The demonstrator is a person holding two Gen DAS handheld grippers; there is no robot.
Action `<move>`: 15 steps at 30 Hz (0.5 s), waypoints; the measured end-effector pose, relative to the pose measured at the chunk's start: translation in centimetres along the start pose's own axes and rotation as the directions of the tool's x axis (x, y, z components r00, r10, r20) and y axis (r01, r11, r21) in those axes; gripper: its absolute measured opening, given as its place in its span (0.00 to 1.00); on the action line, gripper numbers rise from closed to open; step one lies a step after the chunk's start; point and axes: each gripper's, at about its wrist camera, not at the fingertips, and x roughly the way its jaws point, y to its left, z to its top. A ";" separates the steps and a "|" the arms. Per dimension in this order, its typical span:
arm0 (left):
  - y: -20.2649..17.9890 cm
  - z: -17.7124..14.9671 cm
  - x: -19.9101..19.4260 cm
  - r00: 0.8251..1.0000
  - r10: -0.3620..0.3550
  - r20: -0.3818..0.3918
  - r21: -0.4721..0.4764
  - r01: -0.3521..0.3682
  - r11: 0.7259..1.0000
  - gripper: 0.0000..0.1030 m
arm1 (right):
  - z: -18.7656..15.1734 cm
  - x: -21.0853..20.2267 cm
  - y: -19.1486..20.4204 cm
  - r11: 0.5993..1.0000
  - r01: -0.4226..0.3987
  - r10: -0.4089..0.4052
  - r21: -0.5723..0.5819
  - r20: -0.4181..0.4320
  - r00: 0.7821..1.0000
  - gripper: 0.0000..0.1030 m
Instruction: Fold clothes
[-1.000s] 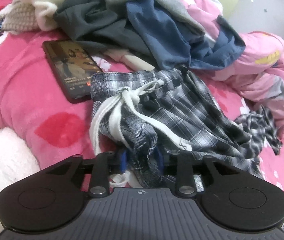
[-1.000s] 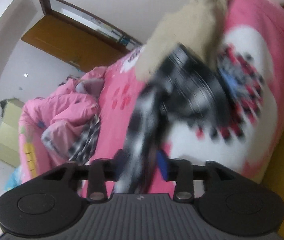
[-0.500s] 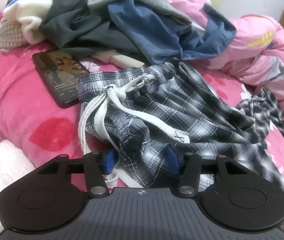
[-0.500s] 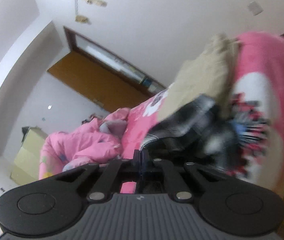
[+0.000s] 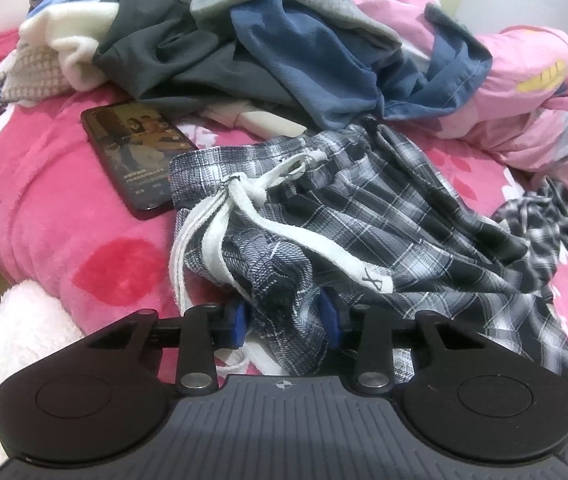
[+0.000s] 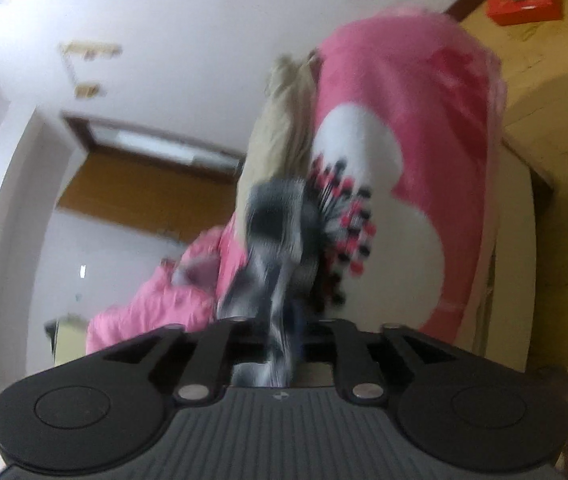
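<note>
The plaid pants (image 5: 383,232) are lying crumpled on the pink blanket (image 5: 44,200), their white drawstring (image 5: 252,196) trailing over the waistband. A phone (image 5: 136,160) is lying face up just beside the pants' waistband, touching its corner. Beyond the pants a clothes pile (image 5: 244,40) is sitting in a heap, and a pink quilt (image 5: 523,92) is bunched next to the pants' far leg. The left gripper (image 5: 284,320) is straddling a fold of the pants at their near edge, blue pads (image 5: 240,322) pressing the cloth from both sides, so it is grasping the pants. In the blurred right wrist view, the right gripper (image 6: 280,344) is clenched on another part of the pants (image 6: 272,240), which are stretching away from it toward the blanket (image 6: 423,120).
</note>
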 end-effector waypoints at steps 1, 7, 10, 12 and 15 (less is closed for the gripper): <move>-0.1 0.0 0.0 1.000 0.004 0.000 0.003 -0.004 1.000 0.36 | 0.6 0.3 -0.4 1.000 0.013 -0.013 0.022 0.005 1.000 0.36; -0.5 0.0 0.2 1.000 0.026 -0.002 0.025 -0.026 0.999 0.37 | 3.4 4.0 -0.2 1.000 0.022 -0.021 0.018 -0.059 0.998 0.42; -0.8 -0.3 0.2 0.999 0.038 0.013 0.039 -0.039 0.998 0.37 | 4.6 6.4 1.7 0.994 0.061 -0.067 -0.092 -0.059 0.996 0.44; -0.9 -0.5 0.2 0.999 0.046 0.024 0.048 -0.047 0.998 0.37 | 5.3 8.1 2.6 0.983 0.092 -0.104 -0.159 -0.065 0.992 0.44; -1.2 -0.8 0.3 0.998 0.058 0.041 0.061 -0.060 0.996 0.37 | 5.6 10.0 3.8 0.964 0.106 -0.131 -0.243 -0.088 0.987 0.25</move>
